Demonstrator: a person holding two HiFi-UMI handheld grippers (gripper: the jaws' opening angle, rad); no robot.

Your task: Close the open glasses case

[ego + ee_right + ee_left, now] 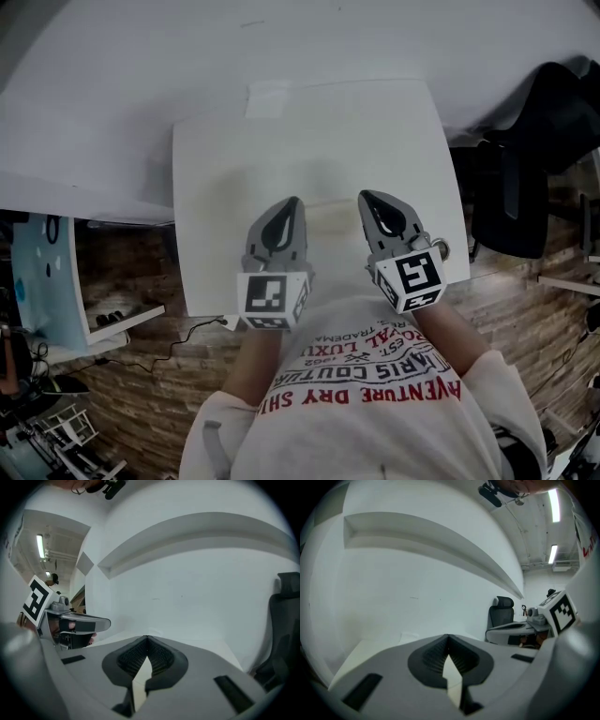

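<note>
Two grippers: left gripper (292, 203), right gripper (367, 198). One white table (217, 187). One black office chair (499, 616).

Soft, even light fills the head view; the white rectangular worktop (216, 187) is washed pale, and a faint shadow seems to lie ahead of the left gripper (293, 202) and right gripper (365, 195). Both gripper views bow strongly inside black corners. Long ceiling strip lights (553, 506) glare at the left gripper view's upper right; the near grey jaws look blurred.

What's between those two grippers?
Nothing clear: the head view shows only pale table between the left gripper and the right gripper.
</note>
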